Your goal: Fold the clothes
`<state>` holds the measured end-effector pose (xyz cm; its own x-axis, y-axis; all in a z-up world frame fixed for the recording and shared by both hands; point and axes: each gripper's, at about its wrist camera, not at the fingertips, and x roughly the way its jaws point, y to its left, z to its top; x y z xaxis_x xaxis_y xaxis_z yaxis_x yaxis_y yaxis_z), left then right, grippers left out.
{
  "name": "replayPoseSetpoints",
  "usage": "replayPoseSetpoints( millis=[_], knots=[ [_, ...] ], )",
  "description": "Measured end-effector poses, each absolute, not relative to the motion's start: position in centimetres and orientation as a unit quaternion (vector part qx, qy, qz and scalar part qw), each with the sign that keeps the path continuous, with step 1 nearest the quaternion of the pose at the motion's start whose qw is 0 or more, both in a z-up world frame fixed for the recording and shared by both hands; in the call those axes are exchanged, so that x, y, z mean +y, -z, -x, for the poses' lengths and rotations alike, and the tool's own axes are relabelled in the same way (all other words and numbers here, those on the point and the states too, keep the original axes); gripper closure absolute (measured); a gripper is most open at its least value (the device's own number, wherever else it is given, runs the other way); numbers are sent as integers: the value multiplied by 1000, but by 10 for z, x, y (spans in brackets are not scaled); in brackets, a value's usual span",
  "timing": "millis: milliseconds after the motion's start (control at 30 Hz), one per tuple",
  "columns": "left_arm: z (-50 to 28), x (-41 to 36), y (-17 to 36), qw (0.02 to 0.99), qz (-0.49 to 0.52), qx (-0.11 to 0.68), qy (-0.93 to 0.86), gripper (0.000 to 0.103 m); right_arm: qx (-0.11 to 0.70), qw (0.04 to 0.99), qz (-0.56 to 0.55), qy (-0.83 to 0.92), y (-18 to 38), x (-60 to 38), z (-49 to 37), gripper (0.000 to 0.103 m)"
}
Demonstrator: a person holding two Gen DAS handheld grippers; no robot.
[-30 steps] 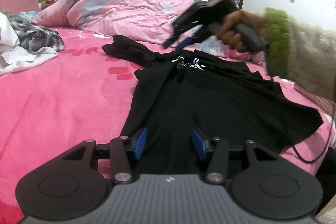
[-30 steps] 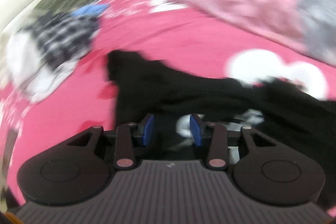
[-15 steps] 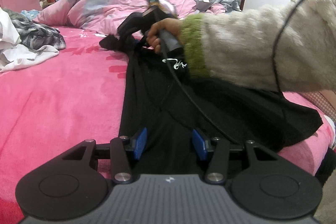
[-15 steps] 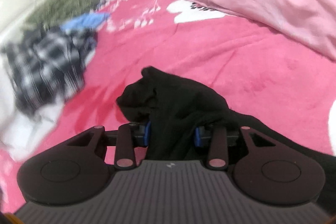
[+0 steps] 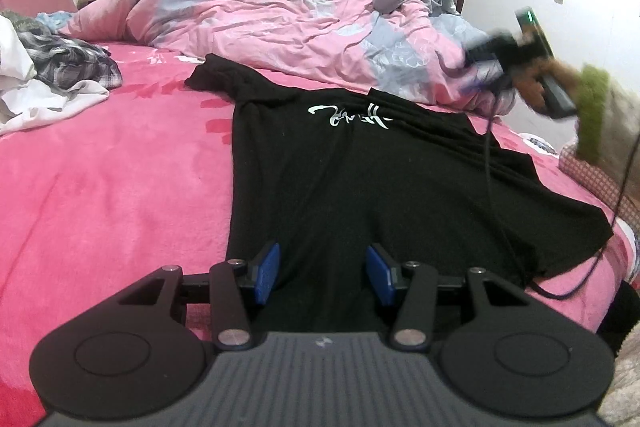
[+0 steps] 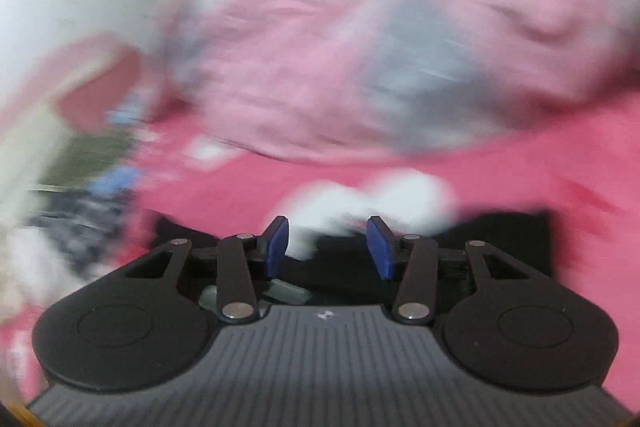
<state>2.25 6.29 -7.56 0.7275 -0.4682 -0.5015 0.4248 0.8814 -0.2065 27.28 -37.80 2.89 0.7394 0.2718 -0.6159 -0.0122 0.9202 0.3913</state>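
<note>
Left gripper (image 5: 322, 273) fingers half apart over the black T-shirt (image 5: 360, 179) hem, grip unclear. Right gripper (image 6: 327, 247) fingers opening, empty, over the far right. Shirt lies spread on the pink bed (image 5: 100, 187); no fold made yet.

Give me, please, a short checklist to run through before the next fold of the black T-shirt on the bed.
1. Black T-shirt spread out on the pink bedsheet: ok.
2. Far sleeve pulled out to the side: ok.
3. Near-right part of the shirt smooth: not ok, it lies in wrinkles.
4. Left claw at the near hem, pads apart with cloth between them: grip cannot tell.
5. Right claw empty: ok, its jaws are opening with nothing between them.
6. Cable clear of the shirt: not ok, it trails across it.
</note>
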Motion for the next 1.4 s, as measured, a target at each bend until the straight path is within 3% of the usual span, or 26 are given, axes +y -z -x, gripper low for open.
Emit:
replayPoseSetpoints(
  millis=[167, 200, 267, 333, 367, 567, 733, 867, 1100, 1167, 1200, 1400],
  knots=[
    [-25, 62, 73, 926, 39, 294, 235, 53, 458, 872, -175, -8, 37, -413, -297, 73],
    [-25, 61, 72, 926, 36, 296, 233, 53, 451, 877, -165, 3, 46, -413, -304, 78],
    [-25, 59, 71, 926, 29, 299, 229, 53, 424, 888, -173, 31, 55, -421, -321, 79],
    [-24, 56, 70, 927, 20, 298, 225, 53, 396, 895, -190, 74, 57, -435, -339, 96],
    [-23, 55, 70, 928, 16, 298, 224, 53, 381, 899, -193, 99, 58, -444, -346, 96],
    [-26, 59, 69, 925, 33, 304, 228, 53, 338, 874, -344, 63, 38, -496, -298, 87],
    [-31, 67, 69, 917, 69, 314, 234, 53, 349, 874, -335, -51, -11, -497, -200, 61],
    [-34, 72, 69, 914, 104, 321, 227, 53, 387, 845, -360, -81, -9, -492, -173, 58],
    [-34, 68, 67, 914, 106, 327, 214, 53, 420, 835, -354, -35, 64, -451, -223, 60],
    [-34, 67, 67, 915, 101, 326, 216, 53, 392, 842, -369, -28, 67, -452, -235, 71],
    [-34, 67, 67, 915, 100, 326, 217, 53, 383, 846, -371, -26, 67, -452, -242, 98],
    [-36, 70, 68, 911, 106, 329, 227, 53, 309, 883, -352, -17, 44, -475, -258, 101]
  ],
)
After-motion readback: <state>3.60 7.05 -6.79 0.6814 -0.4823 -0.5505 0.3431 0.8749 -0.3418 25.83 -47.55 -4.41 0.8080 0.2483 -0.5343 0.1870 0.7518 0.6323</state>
